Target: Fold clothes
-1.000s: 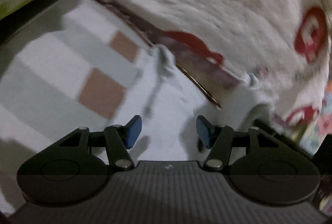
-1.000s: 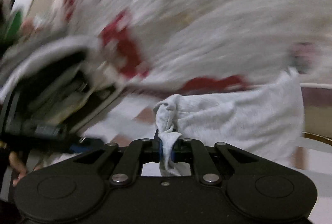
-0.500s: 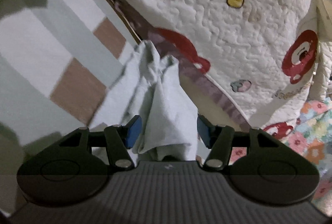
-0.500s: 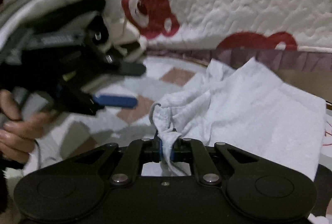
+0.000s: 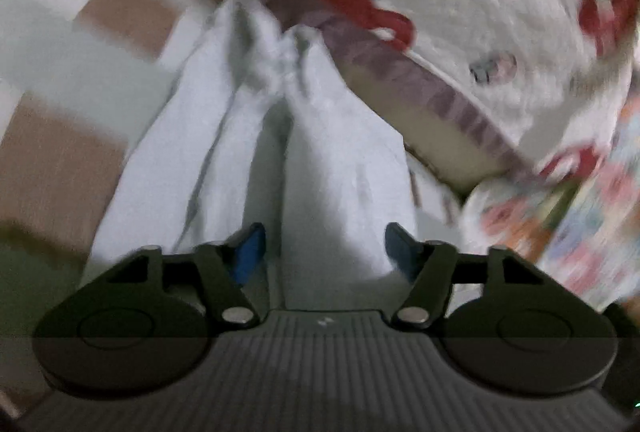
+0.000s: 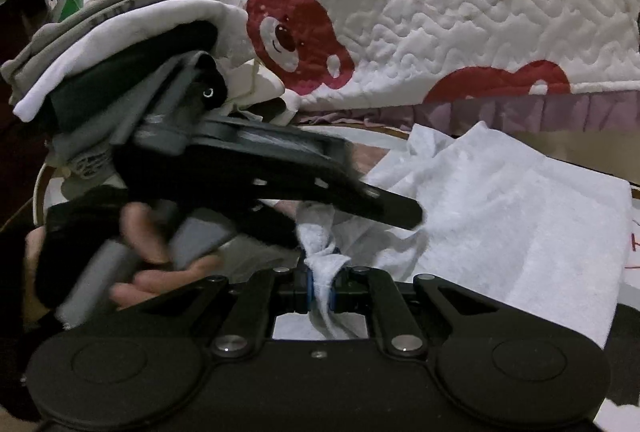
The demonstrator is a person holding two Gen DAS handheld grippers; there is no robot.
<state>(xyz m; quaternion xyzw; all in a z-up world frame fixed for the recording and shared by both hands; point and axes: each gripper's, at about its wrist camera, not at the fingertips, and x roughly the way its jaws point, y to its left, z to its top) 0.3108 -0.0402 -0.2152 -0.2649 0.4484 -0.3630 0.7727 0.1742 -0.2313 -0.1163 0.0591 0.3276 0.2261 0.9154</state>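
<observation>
Nearest in the right wrist view, the right gripper (image 6: 320, 290) is clamped tight on a bunched edge of the pale grey garment (image 6: 500, 216), which spreads away to the right over a checked sheet (image 5: 56, 44). In the left wrist view, the left gripper (image 5: 322, 252) is closing, its blue pads (image 5: 248, 252) not yet pressing the folds lying between them. Only the right view shows the person's hand (image 6: 160, 264), a pile of folded clothes (image 6: 112, 56) and, farthest, the bear quilt (image 6: 440, 24).
</observation>
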